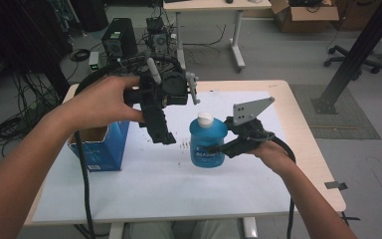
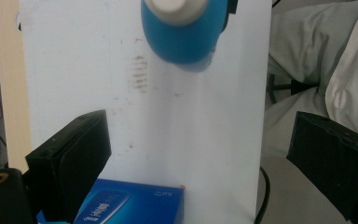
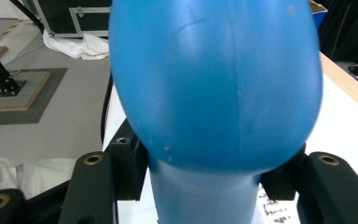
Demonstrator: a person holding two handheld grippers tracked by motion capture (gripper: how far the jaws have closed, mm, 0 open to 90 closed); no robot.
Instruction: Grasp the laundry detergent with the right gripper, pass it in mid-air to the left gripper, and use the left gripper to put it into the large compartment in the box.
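I see the wooden table (image 1: 301,117) with a white sheet (image 1: 169,184) covering most of its top. Beyond the table's far left corner a black computer tower (image 1: 119,37) stands on the floor, and loose cables (image 1: 10,129) lie off its left side. Past the table's far edge stands a second desk (image 1: 214,5), with a cardboard box (image 1: 303,17) and an office chair base (image 1: 334,49) further right.

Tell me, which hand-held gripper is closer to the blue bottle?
The right. The right hand-held gripper has its jaws closed around the blue bottle low on its body. The left hand-held gripper hangs open in the air beside it, up and to its left, not touching.
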